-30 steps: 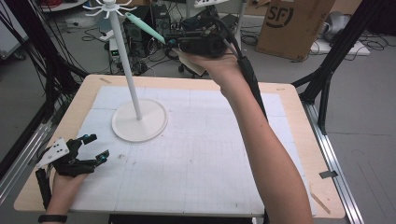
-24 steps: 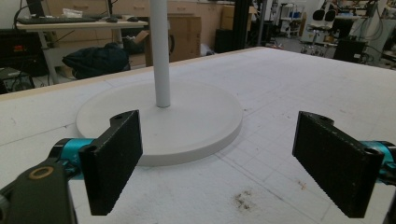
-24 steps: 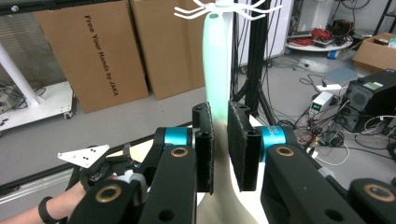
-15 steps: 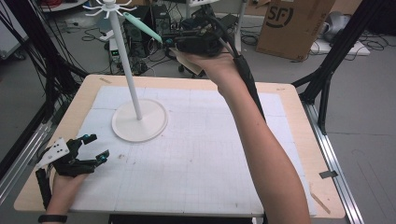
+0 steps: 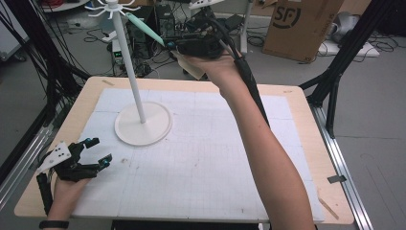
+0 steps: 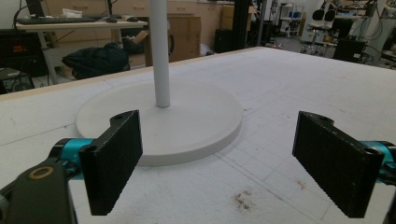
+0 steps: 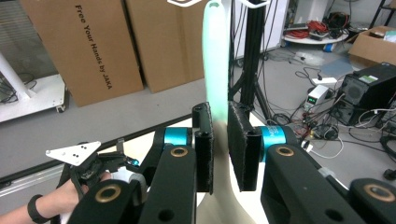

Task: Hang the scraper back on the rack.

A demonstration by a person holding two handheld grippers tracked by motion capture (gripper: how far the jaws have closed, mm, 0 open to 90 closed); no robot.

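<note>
right gripper (image 7: 219, 149) pinching pale-green plastic shoehorn-like utensil (image 7: 215, 70) mid-handle, raised by white hook stand (image 5: 129, 62) top | likely light, stiff, slick: grip flat faces | left gripper (image 5: 93, 152) spread, resting on table (image 5: 287, 96)

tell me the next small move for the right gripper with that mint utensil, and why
Probably ease the right gripper a little further toward the stand top. Its fingers are clamped on the mint utensil, whose handle end sits just short of the white hooks, not yet hung on one.
</note>
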